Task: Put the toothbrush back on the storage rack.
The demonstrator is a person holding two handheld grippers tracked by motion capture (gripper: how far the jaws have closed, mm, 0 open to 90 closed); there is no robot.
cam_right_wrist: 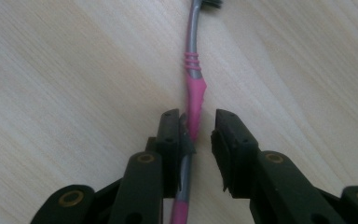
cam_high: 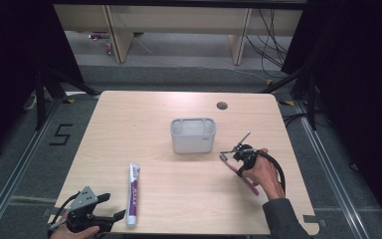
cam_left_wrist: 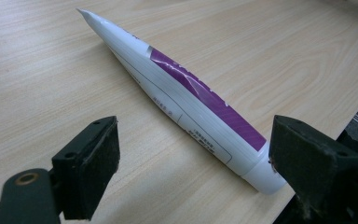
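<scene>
A white and purple toothpaste tube (cam_high: 133, 194) (cam_left_wrist: 186, 93) lies on the wooden table (cam_high: 189, 194) near the front left, its cap toward the table's front edge. My left gripper (cam_high: 115, 205) (cam_left_wrist: 196, 154) sits low at the front left corner, open wide, with the tube's cap end lying between its jaws, untouched. A pink and grey toothbrush (cam_high: 248, 184) (cam_right_wrist: 195, 88) lies flat at the right. My right gripper (cam_high: 239, 162) (cam_right_wrist: 198, 128) points down over it; the handle runs between the jaws, against one pad, with a gap to the other.
A grey rectangular holder (cam_high: 193, 142) stands upright in the middle of the table, left of the right hand. A round cable hole (cam_high: 222, 105) sits near the far edge. The cable of the right gripper loops beside the wrist.
</scene>
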